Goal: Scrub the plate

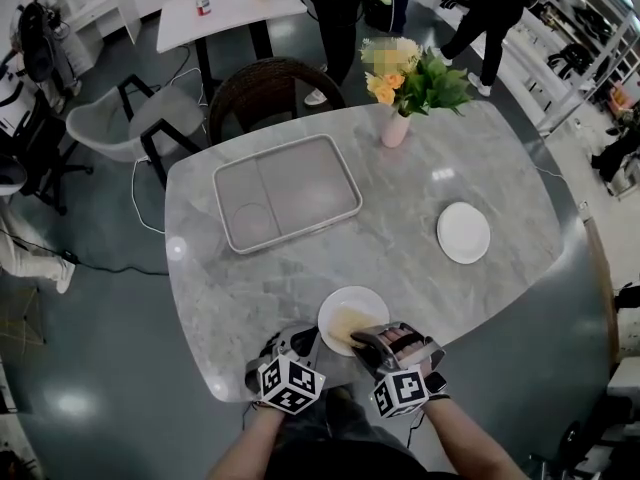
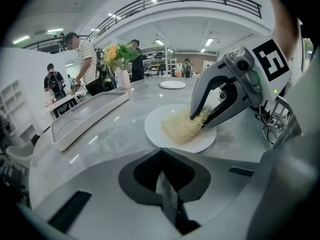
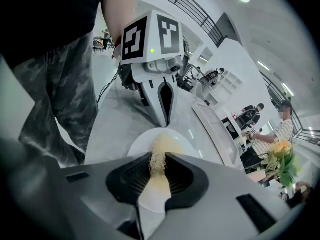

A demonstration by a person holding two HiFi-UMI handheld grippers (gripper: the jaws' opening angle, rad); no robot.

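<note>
Right claw (image 3: 158, 160) pinches the scrubber (image 2: 180, 128), left claw (image 2: 161, 176) is pressed together empty, so the unheld plate (image 2: 154, 130) may skid across the bench (image 1: 400, 218).

A white, round plate (image 1: 353, 306) (image 2: 153, 129) (image 3: 141, 145) lies flat directly under the right gripper's (image 1: 366, 340) (image 3: 158, 167) tips. Its rim is just ahead of the left gripper's (image 1: 303, 344) (image 2: 161, 176) tips, whose jaws are together with nothing between them. The scrubber (image 1: 347, 325) (image 2: 181, 127) (image 3: 160, 151), a pale yellow fibrous wad, is pinched between the right gripper's jaws. Its free end is pressed and spread on the plate's middle, leaving bare white rim around it.
</note>
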